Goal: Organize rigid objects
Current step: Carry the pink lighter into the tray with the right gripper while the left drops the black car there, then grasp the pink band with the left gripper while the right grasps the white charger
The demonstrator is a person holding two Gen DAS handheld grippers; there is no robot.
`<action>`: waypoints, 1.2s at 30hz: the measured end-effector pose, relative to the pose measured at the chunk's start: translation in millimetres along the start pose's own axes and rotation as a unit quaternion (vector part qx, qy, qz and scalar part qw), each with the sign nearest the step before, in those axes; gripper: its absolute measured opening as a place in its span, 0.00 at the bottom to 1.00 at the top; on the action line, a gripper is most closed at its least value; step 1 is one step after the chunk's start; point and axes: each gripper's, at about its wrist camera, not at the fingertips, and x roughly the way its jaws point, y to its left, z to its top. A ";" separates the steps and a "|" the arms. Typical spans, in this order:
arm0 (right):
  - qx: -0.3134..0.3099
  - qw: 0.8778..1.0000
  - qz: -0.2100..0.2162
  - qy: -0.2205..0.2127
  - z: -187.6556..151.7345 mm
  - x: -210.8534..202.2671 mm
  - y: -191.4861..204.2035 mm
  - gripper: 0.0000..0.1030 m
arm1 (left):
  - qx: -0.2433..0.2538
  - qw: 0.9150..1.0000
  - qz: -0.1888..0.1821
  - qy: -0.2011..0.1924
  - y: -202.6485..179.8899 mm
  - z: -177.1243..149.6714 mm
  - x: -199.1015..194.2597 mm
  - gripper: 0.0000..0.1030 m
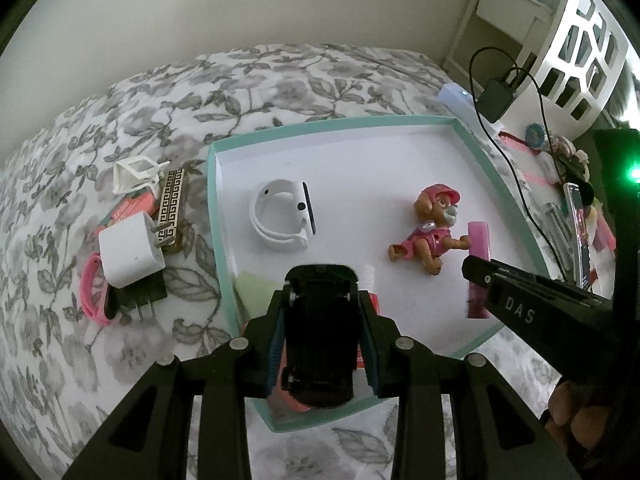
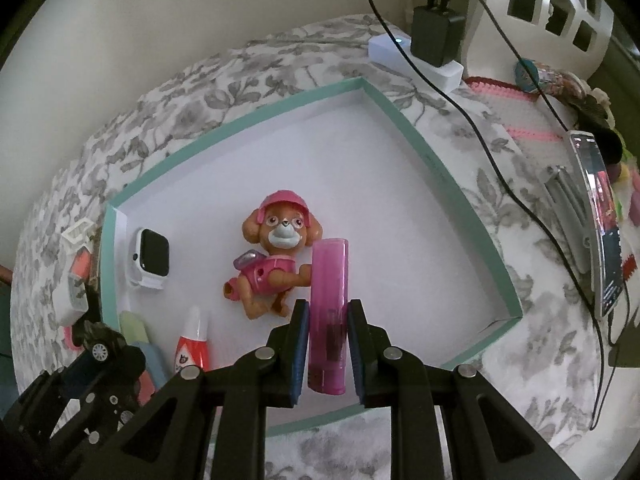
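A floral-print bedspread [image 2: 280, 52] covers the bed. At the far right, a black charger [image 2: 436, 36] sits plugged into a white power strip [image 2: 416, 58], its black cable [image 2: 500, 168] trailing near a propped phone [image 2: 600, 220]. A white lattice basket [image 1: 580, 44] stands beyond.

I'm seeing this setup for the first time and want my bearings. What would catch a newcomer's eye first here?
Probably the pink-capped toy pup, lying near the middle of the teal-rimmed white tray on the floral bedspread. Right beside it, the right hand-held gripper straddles a magenta tube. The left hand-held gripper holds a black toy car over the tray's near edge, with a white smartwatch further in.
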 end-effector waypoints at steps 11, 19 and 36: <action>-0.003 1.000 0.002 -0.004 0.5 -1.5 2.0 0.21 | -0.025 1.000 0.002 -0.002 12.8 2.4 -2.8 0.37; -0.019 1.000 -0.004 -0.008 0.4 -0.9 7.9 0.35 | -0.053 0.998 0.040 -0.008 29.8 4.0 -5.4 0.56; -0.052 0.997 0.007 -0.051 0.2 -10.1 20.7 1.00 | -0.155 0.980 0.121 -0.032 93.9 2.8 -13.2 0.82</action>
